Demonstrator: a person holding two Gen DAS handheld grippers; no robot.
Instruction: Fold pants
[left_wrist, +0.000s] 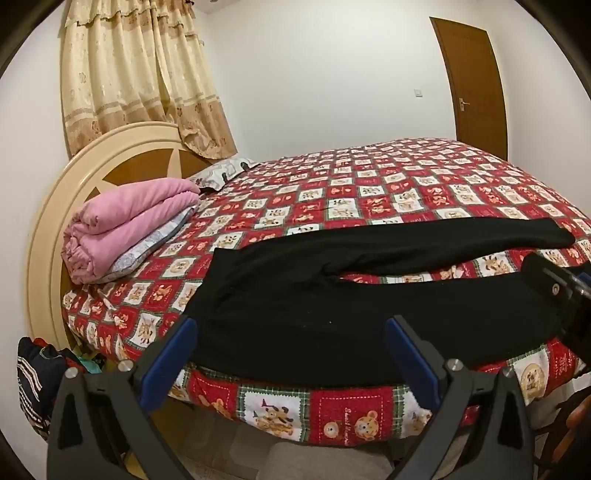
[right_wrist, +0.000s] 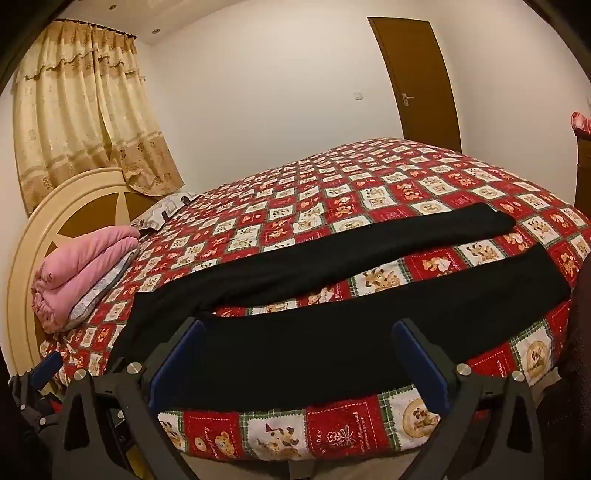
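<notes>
Black pants (left_wrist: 295, 317) lie flat along the near edge of the bed, waistband to the left, the two legs spread apart toward the right; they show in the right wrist view too (right_wrist: 295, 343). My left gripper (left_wrist: 291, 325) hovers open at the bed's edge over the hip part, blue pads wide apart, nothing between them. My right gripper (right_wrist: 299, 328) stands open above the near leg, holding nothing. The right gripper's black body shows at the right edge of the left wrist view (left_wrist: 565, 295).
The bed carries a red checkered bear-print quilt (left_wrist: 369, 192). A folded pink blanket (left_wrist: 125, 229) and a pillow (left_wrist: 218, 173) lie by the round cream headboard (left_wrist: 48, 229). Beige curtains (left_wrist: 136, 74), a brown door (left_wrist: 476, 85), and a pile of clothes (left_wrist: 37, 376) on the floor at left.
</notes>
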